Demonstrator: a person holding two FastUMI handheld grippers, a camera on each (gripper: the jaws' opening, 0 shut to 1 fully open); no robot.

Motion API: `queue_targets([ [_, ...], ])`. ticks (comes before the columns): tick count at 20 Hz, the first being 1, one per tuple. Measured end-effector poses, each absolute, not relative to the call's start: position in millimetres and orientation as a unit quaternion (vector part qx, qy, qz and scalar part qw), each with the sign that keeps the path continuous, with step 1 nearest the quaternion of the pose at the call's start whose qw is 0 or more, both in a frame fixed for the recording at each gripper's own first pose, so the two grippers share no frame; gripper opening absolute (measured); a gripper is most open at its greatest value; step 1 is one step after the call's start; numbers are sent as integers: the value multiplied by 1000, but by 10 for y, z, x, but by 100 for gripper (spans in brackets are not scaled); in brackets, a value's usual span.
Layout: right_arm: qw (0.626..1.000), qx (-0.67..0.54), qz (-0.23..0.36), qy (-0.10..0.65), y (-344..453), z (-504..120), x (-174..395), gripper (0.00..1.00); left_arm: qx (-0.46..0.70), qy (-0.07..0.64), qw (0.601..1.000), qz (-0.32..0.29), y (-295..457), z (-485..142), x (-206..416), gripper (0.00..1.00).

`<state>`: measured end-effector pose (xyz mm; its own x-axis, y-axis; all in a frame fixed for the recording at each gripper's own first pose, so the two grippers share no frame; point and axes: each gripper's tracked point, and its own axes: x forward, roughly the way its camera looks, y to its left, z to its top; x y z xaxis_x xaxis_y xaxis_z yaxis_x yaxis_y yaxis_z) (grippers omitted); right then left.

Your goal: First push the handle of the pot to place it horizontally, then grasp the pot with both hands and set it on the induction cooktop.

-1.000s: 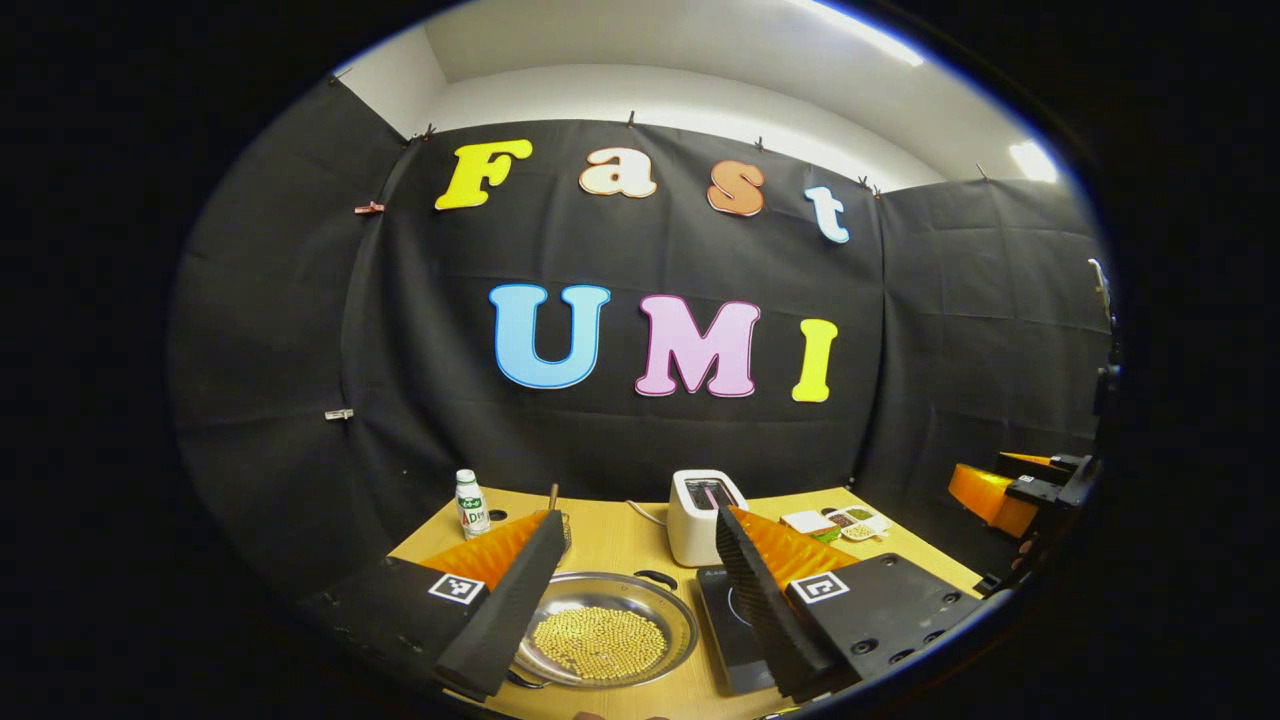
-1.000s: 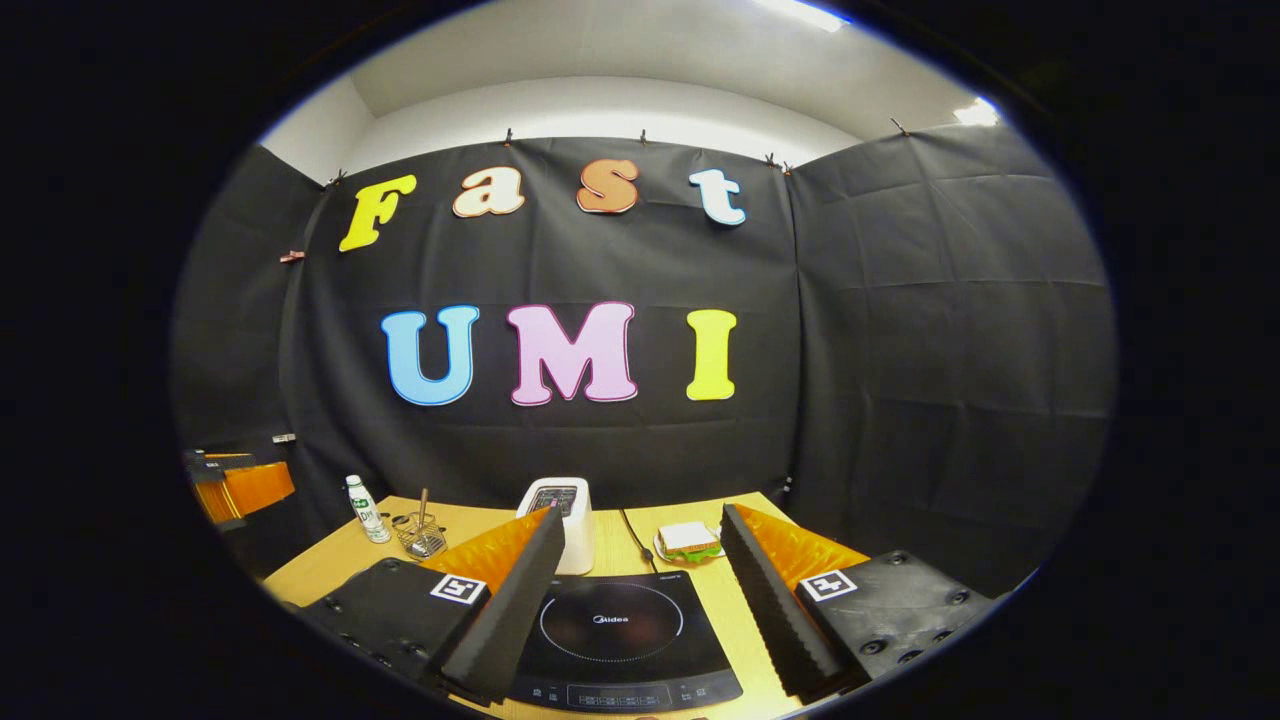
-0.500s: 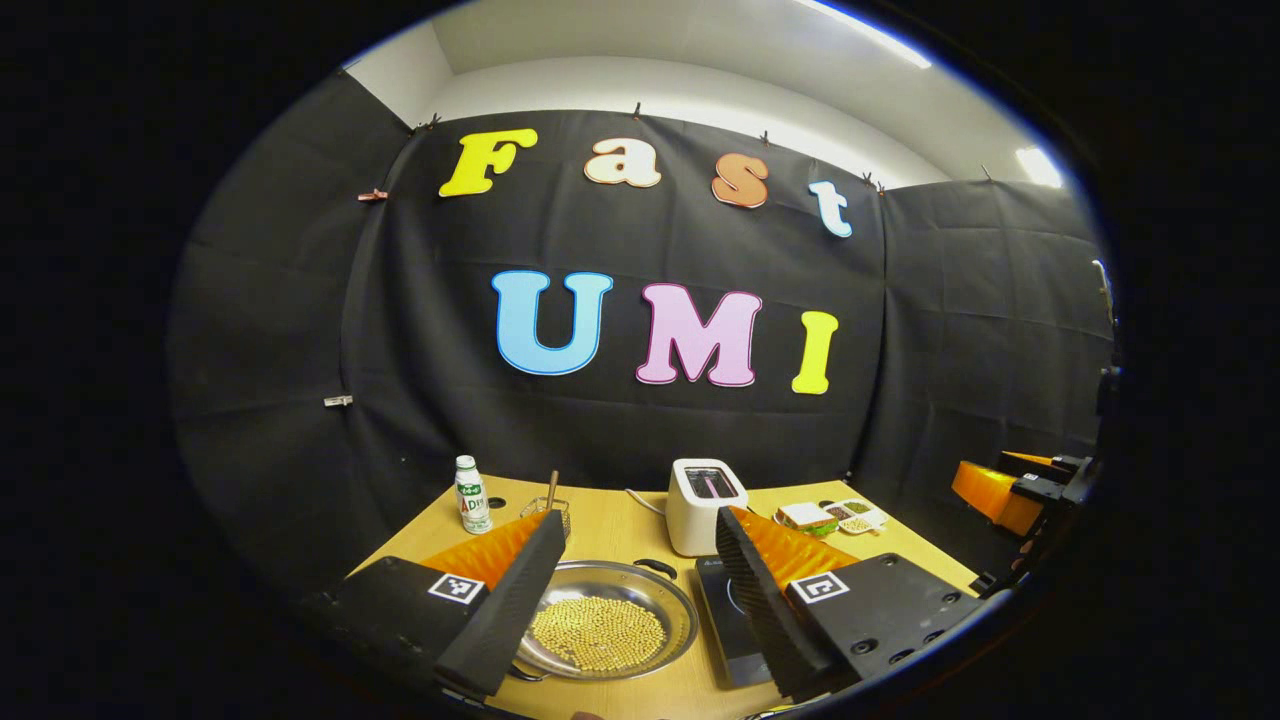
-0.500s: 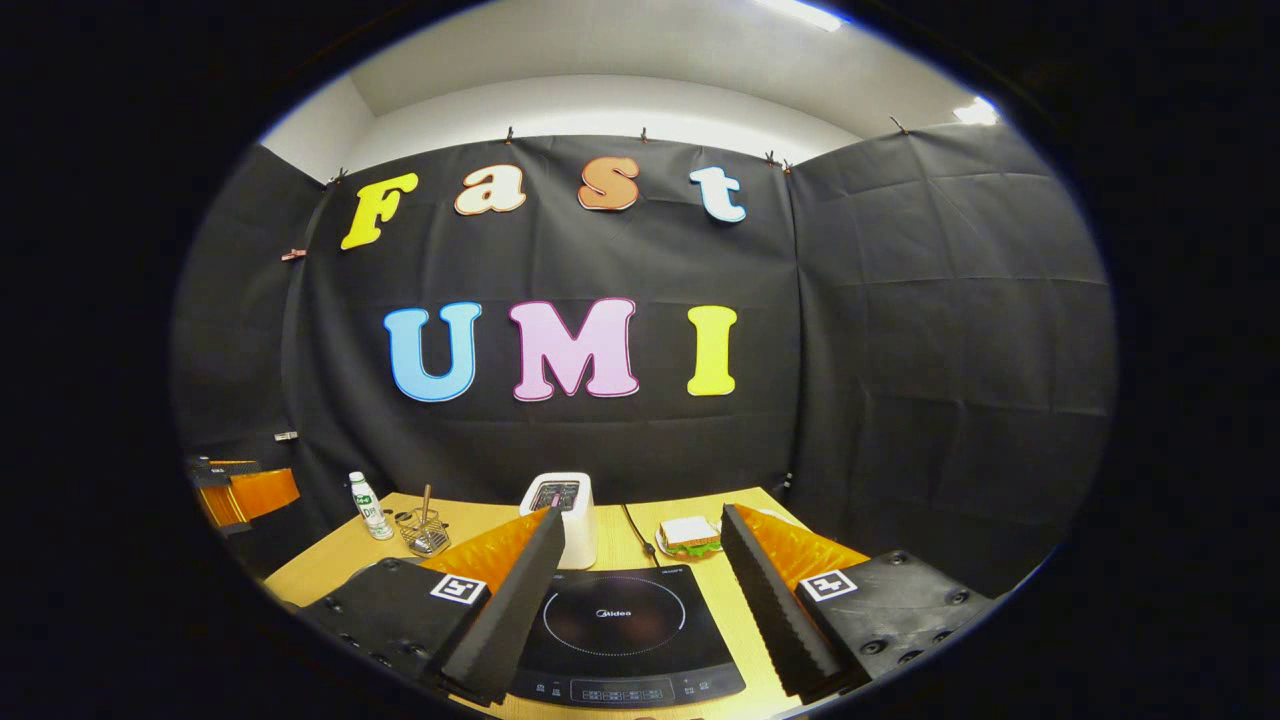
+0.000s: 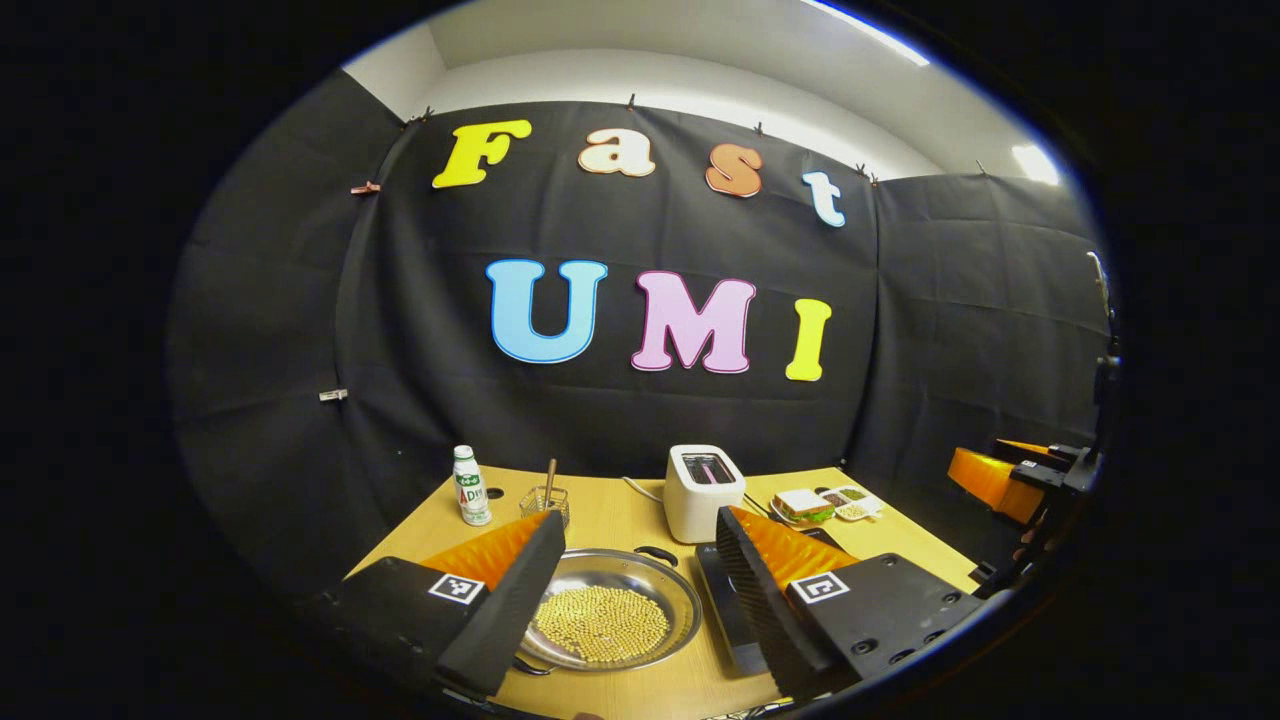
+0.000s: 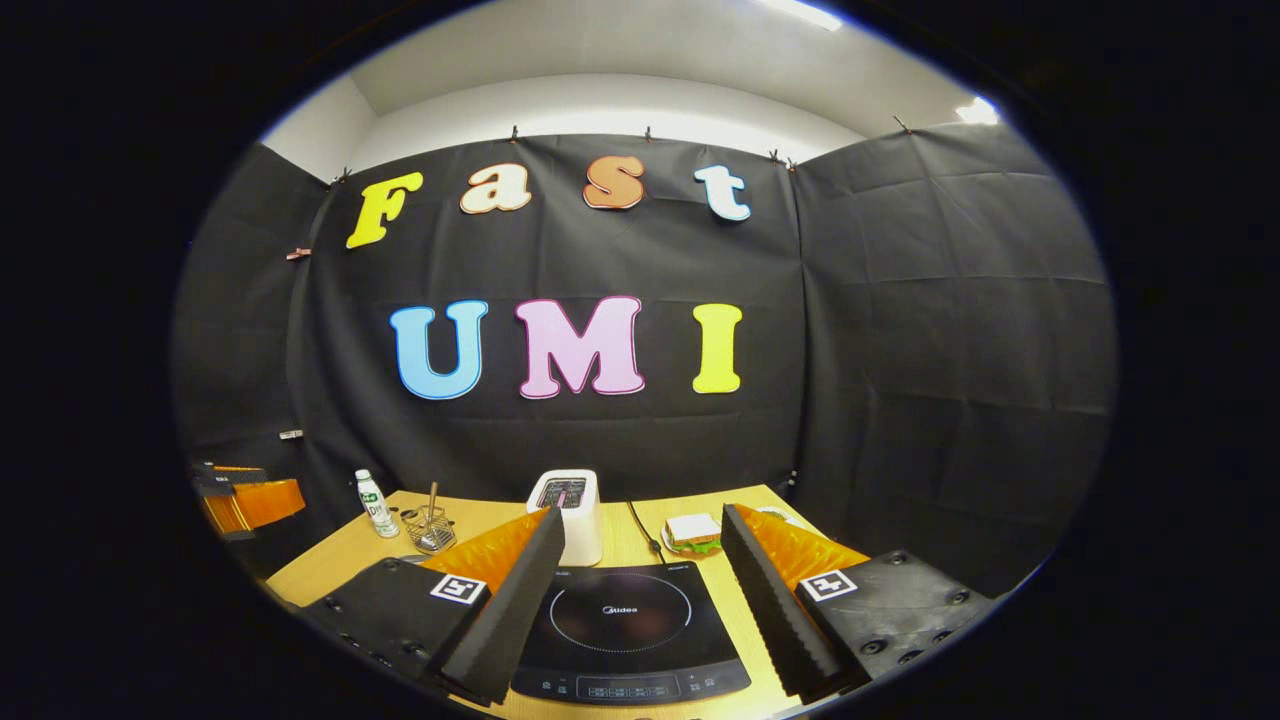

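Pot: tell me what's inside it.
The pot on the table holds a layer of small yellowish beads or beans spread across its bottom. The left gripper's near finger covers the pot's left edge, so that part is hidden.

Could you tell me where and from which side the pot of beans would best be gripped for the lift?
Probably by its two small loop handles: on the pot one sits at the far rim and one at the near rim. They stick out from a shallow, wide rim, so fingers should come in level from outside.

Left tool and right tool are both held level, fingers spread wide.
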<state>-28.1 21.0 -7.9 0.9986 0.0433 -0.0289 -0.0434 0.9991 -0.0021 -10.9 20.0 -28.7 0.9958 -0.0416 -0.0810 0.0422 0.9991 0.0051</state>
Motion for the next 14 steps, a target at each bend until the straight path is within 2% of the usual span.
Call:
queue_targets([
  [6,999,3,24,23,217,-143,-292,98,-9,74,997,-27,304,-457,-124,96],
  [8,1000,-3,26,17,233,-121,-322,98,-9,87,996,-34,352,-491,-126,93],
  [11,999,-2,28,23,255,-178,-346,98,-12,109,993,-37,485,-598,-106,79],
  [12,999,0,28,25,250,-191,-355,98,-18,115,993,-38,521,-619,-100,77],
  [13,999,2,27,26,251,-201,-354,98,-24,121,992,-39,571,-678,-87,65],
  [14,999,4,28,27,255,-206,-355,98,-32,130,990,-42,607,-723,-87,61],
])
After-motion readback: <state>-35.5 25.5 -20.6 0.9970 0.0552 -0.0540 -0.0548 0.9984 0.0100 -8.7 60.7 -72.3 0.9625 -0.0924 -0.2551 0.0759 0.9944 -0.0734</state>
